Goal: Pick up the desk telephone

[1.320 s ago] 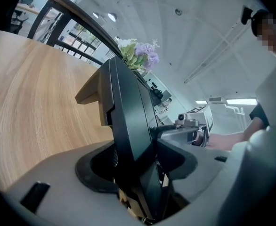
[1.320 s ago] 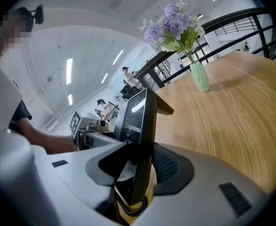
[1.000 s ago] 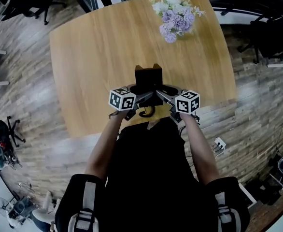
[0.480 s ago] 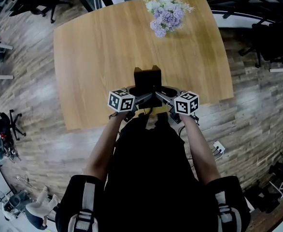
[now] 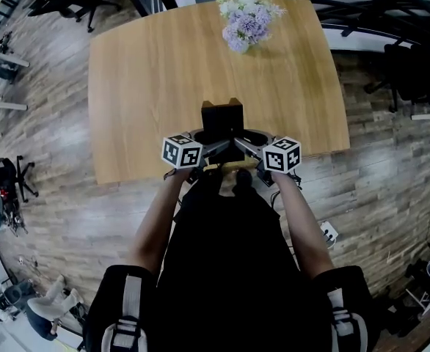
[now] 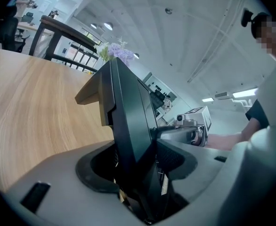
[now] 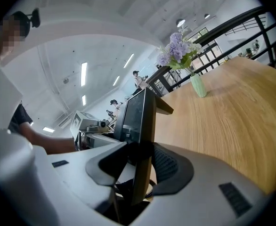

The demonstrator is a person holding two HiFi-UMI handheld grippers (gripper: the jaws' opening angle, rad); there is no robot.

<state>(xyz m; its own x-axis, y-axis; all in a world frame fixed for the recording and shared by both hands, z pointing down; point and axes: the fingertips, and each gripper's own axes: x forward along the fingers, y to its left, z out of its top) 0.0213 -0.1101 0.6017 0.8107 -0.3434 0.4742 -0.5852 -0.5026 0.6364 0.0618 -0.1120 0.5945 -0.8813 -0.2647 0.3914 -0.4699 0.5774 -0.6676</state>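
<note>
Between left tongs [image 5: 213,144] and right tongs [image 5: 246,144], desk telephone [image 5: 222,117], tight in both grips.

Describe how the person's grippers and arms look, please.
The left gripper and right gripper are alike: broad pale grey fingers with dark ribbed pads inside, and each bears a white cube with black square markers. The person wears a black top with short sleeves and grey shoulder straps; the forearms are bare.
</note>
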